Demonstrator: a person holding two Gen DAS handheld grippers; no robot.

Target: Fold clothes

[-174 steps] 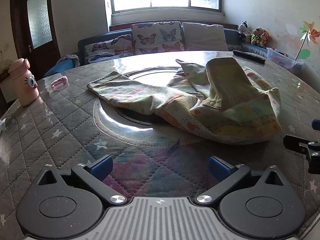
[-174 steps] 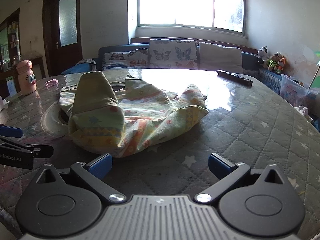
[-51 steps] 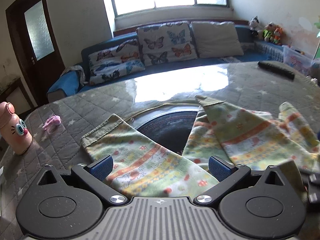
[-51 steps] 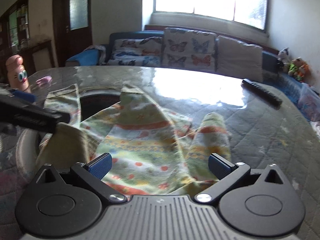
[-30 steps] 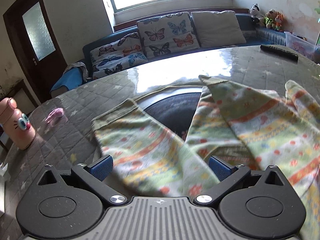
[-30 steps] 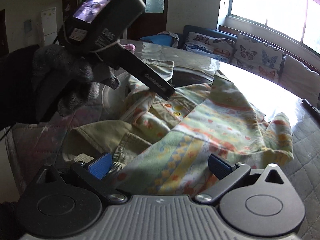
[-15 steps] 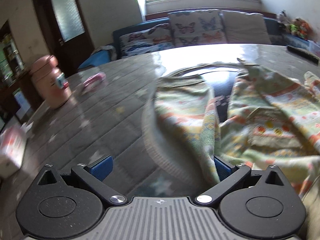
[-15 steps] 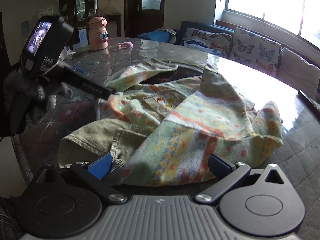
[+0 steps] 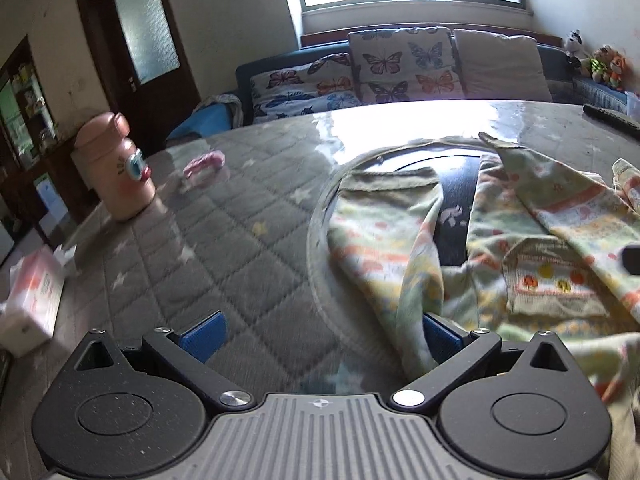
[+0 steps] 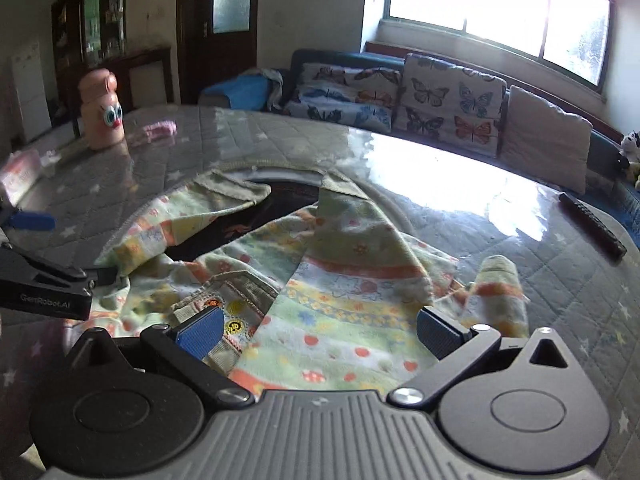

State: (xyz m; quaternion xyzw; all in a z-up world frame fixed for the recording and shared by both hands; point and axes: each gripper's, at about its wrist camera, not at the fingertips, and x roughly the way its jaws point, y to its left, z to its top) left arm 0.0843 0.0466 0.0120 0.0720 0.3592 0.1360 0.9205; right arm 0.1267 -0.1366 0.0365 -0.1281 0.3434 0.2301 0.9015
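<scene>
Lying crumpled on the round table (image 9: pixel 248 216) is a little patterned garment (image 10: pixel 344 280). Both claws are spread wide, the left gripper (image 9: pixel 320 330) at its left edge, the right gripper (image 10: pixel 318 330) over its near part. "GenRobot.AI" is written on the left one. A pink bottle (image 9: pixel 120 172) stands far left.

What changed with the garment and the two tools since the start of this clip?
The patterned garment was a bunched heap; now it lies spread over the table, legs apart. Both tools came in from short of the cloth: the right tool is open over its near edge, the left tool open with a fold against one finger. The pink bottle and remote stayed put.
</scene>
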